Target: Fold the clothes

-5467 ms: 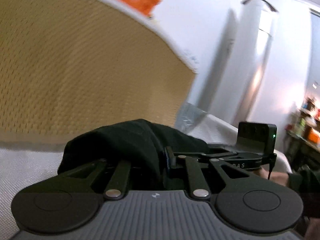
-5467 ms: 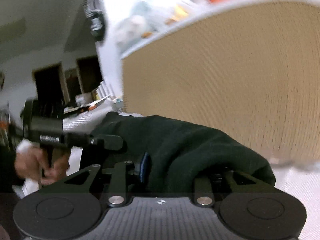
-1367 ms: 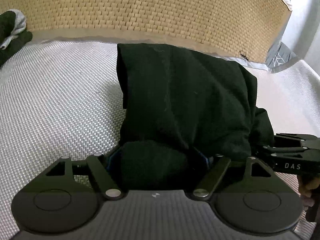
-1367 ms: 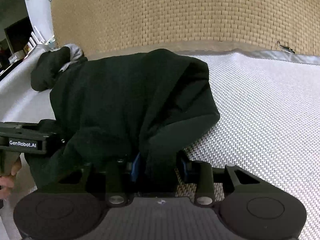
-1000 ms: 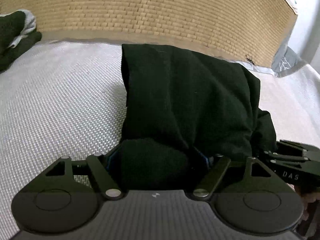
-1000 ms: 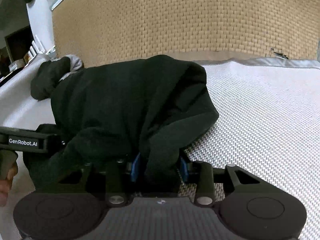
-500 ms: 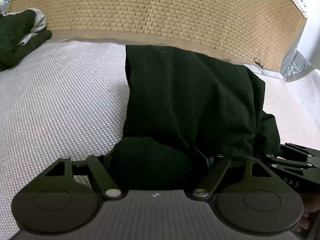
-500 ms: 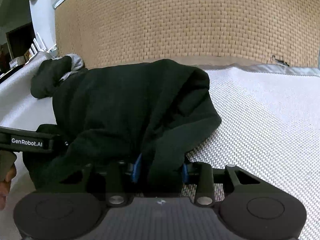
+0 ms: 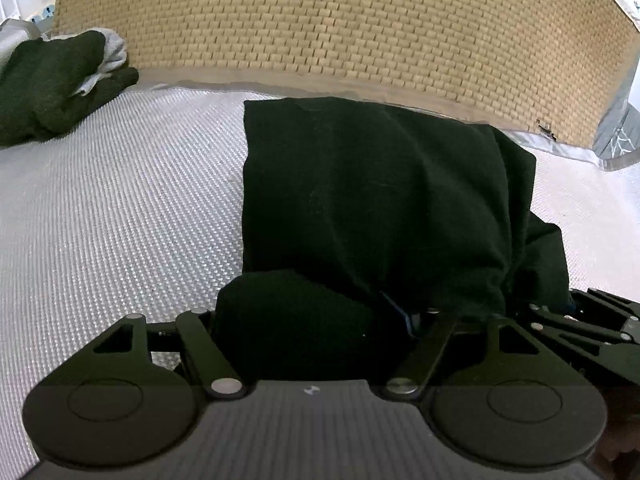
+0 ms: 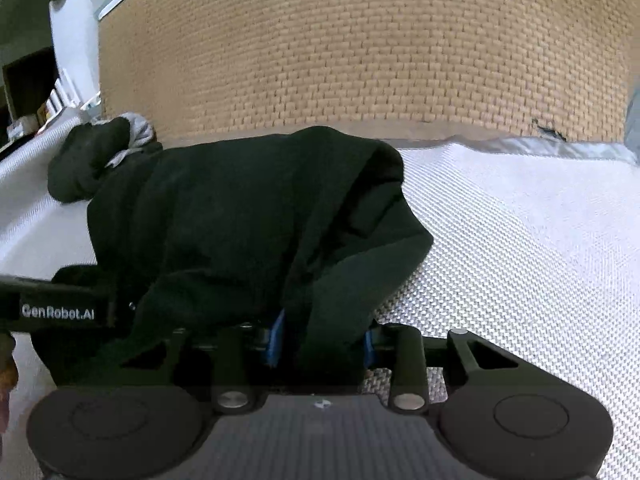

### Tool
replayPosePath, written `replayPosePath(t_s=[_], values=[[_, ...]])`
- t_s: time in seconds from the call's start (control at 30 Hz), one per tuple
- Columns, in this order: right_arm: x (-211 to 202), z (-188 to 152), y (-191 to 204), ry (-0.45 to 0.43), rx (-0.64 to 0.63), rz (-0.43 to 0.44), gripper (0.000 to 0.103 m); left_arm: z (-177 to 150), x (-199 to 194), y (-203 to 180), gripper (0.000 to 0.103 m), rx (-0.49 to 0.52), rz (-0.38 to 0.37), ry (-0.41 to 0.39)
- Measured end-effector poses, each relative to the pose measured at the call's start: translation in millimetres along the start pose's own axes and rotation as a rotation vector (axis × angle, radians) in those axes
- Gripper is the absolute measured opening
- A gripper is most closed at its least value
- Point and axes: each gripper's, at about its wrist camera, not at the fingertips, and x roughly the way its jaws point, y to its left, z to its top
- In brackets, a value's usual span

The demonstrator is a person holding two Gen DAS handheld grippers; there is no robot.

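A black garment (image 9: 380,192) lies folded in a thick bundle on the white woven surface (image 9: 100,220), close to the tan woven wall. My left gripper (image 9: 304,312) holds the garment's near left edge. A bunch of cloth fills the gap, a blue pad (image 9: 396,314) presses on it, and the jaws are closing. In the right wrist view my right gripper (image 10: 320,340) is shut on the near right fold of the black garment (image 10: 240,216), with blue pads (image 10: 276,336) on both sides. The cloth hides most of each fingertip.
A second dark garment with a grey lining (image 9: 52,80) lies bunched at the far left, also seen in the right wrist view (image 10: 96,148). The tan woven wall (image 9: 320,20) bounds the far side, with a torn silver trim (image 9: 612,148) at right. A hand (image 10: 6,364) shows at the left edge.
The left wrist view has swung so the far-left garment pile shows more, and the cloth bunch between the left jaws looks narrower. The right wrist view is nearly unchanged.
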Motion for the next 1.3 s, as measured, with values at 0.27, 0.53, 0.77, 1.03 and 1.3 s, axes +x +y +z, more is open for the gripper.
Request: replayPosePath(t_s=[0.27, 0.53, 0.77, 1.03, 1.3], values=[[-2, -2, 1, -0.011, 0.006, -0.012, 0.037, 1, -1, -2, 0.073, 0.061, -0.019, -0.019], [-13, -4, -14, -0.004, 0.144, 0.104, 0.026, 7, -9, 28, 0.066, 0.068, -0.098, -0.053], [-15, -10, 0, 0.045, 0.068, 0.109, 0.024, 14, -18, 31, 0.063, 0.102, -0.034, -0.079], [-52, 0, 1, -0.013, -0.088, 0.025, 0.027, 9, -44, 14, 0.043, 0.209, 0.0, -0.189], [-66, 7, 0, -0.175, -0.087, -0.012, 0.028, 13, -45, -9, 0.043, 0.257, -0.048, -0.196]])
